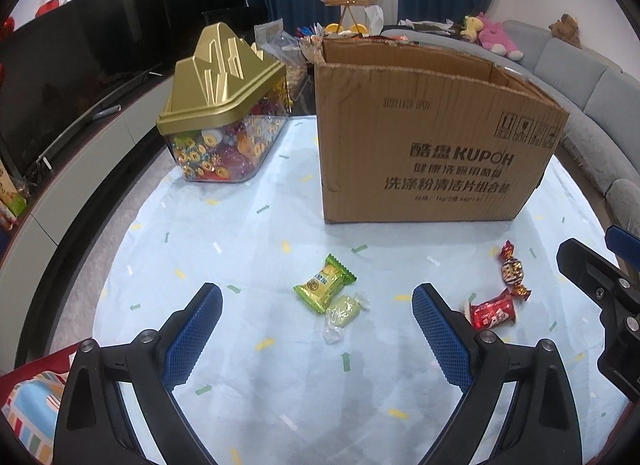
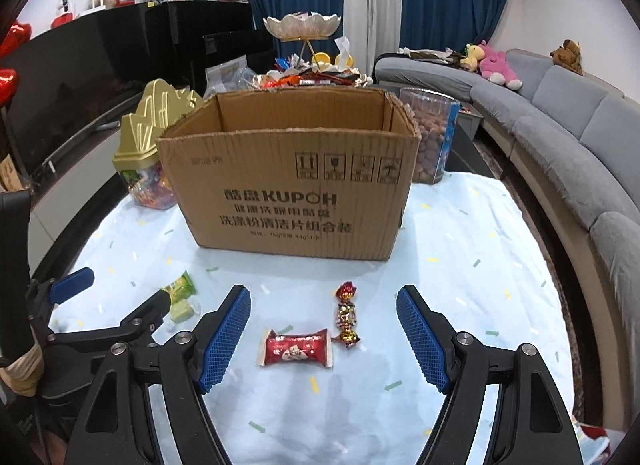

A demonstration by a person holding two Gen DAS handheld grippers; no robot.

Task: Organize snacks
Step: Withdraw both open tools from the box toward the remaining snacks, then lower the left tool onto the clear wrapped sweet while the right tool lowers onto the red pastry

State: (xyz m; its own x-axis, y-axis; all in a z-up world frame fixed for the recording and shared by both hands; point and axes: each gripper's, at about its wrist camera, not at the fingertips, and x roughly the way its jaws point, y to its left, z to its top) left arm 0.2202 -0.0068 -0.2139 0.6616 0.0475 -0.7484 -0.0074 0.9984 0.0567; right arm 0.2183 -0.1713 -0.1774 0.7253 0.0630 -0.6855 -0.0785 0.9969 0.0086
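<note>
An open cardboard box (image 1: 432, 137) stands on the pale blue cloth; it also shows in the right wrist view (image 2: 292, 193). In front of it lie a green snack packet (image 1: 324, 283), a pale green wrapped candy (image 1: 344, 313), a red packet (image 2: 296, 351) and a red-gold twisted candy (image 2: 346, 315). My left gripper (image 1: 316, 329) is open and empty, with the green packet and pale candy just beyond its fingertips. My right gripper (image 2: 324, 329) is open and empty, with the red packet between its fingers and the twisted candy just ahead.
A clear candy jar with a gold lid (image 1: 224, 117) stands left of the box. A clear tub of brown snacks (image 2: 434, 137) stands behind the box at right. A tiered dish with snacks (image 2: 304, 49) is behind. A grey sofa (image 2: 580, 145) curves along the right.
</note>
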